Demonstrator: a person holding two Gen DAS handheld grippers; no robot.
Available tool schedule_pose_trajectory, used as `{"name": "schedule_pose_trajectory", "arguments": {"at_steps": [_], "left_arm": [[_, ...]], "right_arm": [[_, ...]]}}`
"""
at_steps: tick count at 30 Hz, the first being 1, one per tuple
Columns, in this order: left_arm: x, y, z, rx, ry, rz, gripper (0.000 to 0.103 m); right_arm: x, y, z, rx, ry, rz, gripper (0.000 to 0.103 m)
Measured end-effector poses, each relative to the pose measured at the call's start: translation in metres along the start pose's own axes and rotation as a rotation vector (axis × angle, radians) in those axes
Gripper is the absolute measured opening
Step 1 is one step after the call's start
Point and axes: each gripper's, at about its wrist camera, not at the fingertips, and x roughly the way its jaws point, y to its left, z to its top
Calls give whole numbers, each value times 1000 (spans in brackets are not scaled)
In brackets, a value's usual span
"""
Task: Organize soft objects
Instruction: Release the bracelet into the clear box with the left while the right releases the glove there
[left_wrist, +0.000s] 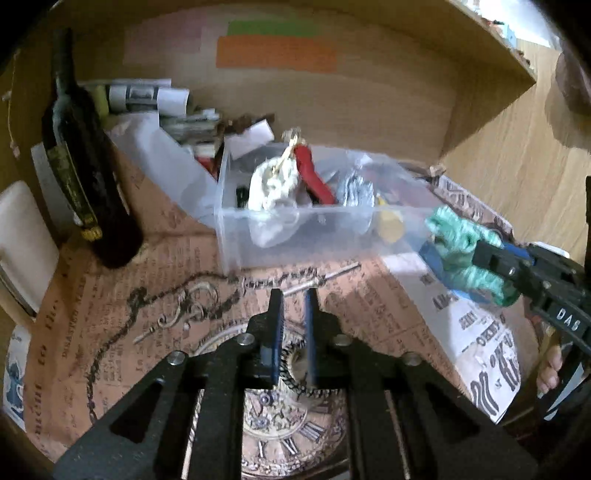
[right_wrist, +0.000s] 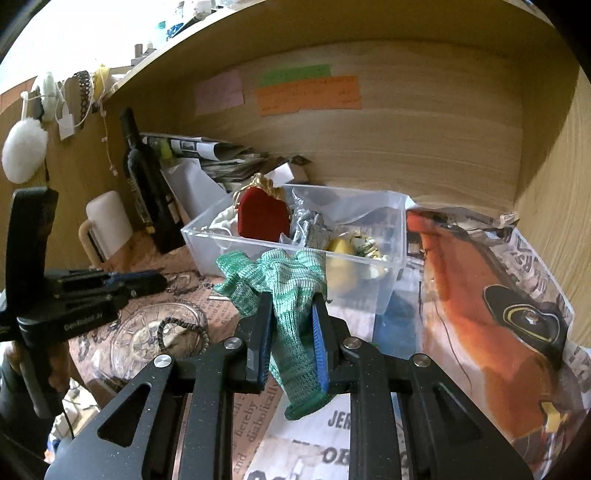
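Observation:
My right gripper (right_wrist: 291, 306) is shut on a green knitted cloth (right_wrist: 291, 291) and holds it in the air just in front of a clear plastic box (right_wrist: 388, 273); the same cloth (left_wrist: 461, 251) shows in the left wrist view at the box's right end (left_wrist: 236, 236). The box holds a red velvet piece (right_wrist: 262, 216), a white soft lump (left_wrist: 271, 182), silver foil (left_wrist: 356, 190) and a yellow object (right_wrist: 341, 264). My left gripper (left_wrist: 293, 295) is nearly closed and empty, low over the printed paper, near a dark chain (left_wrist: 177, 306).
A dark wine bottle (left_wrist: 79, 173) stands left of the box, with a white mug (right_wrist: 107, 221) beside it. Rolled newspapers (right_wrist: 207, 151) lie behind. A bead bracelet (right_wrist: 183, 332) lies on the clock print. An orange printed sheet (right_wrist: 476, 295) covers the right side. Wooden walls enclose the shelf.

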Motion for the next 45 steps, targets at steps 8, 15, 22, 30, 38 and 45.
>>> {"name": "schedule_pose_trajectory", "arguments": {"at_steps": [8,15,22,30,38,45], "left_arm": [[20,-9,-27,-18,104,-47,92],[42,-24,-41,37,141,-13,92],[43,-26,-41,49,103,60,61],[30,-18,-31,30,71,34,46],[12,-21,-12,39,-9,21,46],[-9,-18,25,24,-115,12,46]], "right_arm": [[7,-6,-5,17,35,0,18],[8,-9,-8,26,46,-7,18],[9,-11,-9,30,47,-7,18],[8,-16,-6,33,34,-18,18],[5,-16,4,22,3,-25,18],[1,-15,29,-6,-61,-36,18]]}}
